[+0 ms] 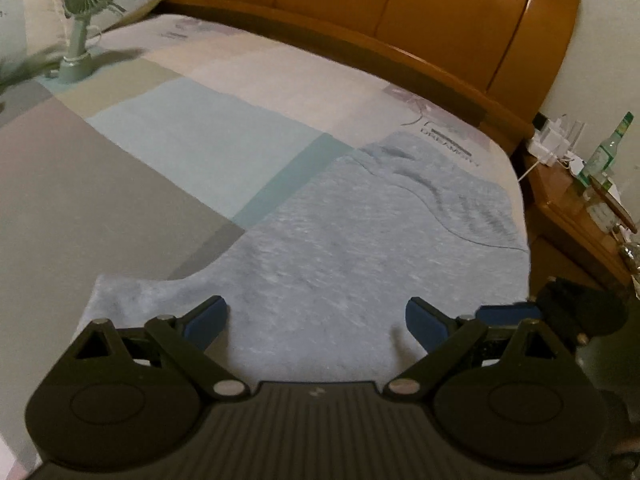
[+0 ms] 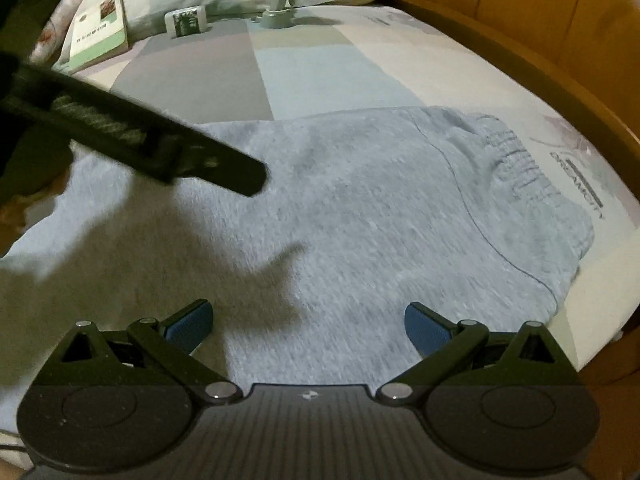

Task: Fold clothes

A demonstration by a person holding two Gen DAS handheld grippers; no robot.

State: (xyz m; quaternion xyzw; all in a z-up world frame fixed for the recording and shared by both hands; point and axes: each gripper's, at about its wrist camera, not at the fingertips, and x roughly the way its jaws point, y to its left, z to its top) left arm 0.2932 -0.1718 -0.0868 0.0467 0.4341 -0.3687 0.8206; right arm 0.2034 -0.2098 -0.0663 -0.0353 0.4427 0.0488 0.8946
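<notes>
Grey garment (image 2: 360,216) lay spread flat on the bed (image 1: 120,184), filling the centre of both frames, elastic waistband toward the right edge of the mattress. Left tongs (image 1: 316,316) stood apart above the garment's near hem, holding nothing. Right tongs (image 2: 308,320) likewise stood apart over the fabric, empty. Open bedding lay beyond the garment, upper left. Fan (image 1: 84,20), book (image 2: 100,28) and small box (image 2: 186,20) sat near the pillows, well apart from it. Garment's near edge was hidden under both tools; the left tool's body crossed the right view, blurred.
</notes>
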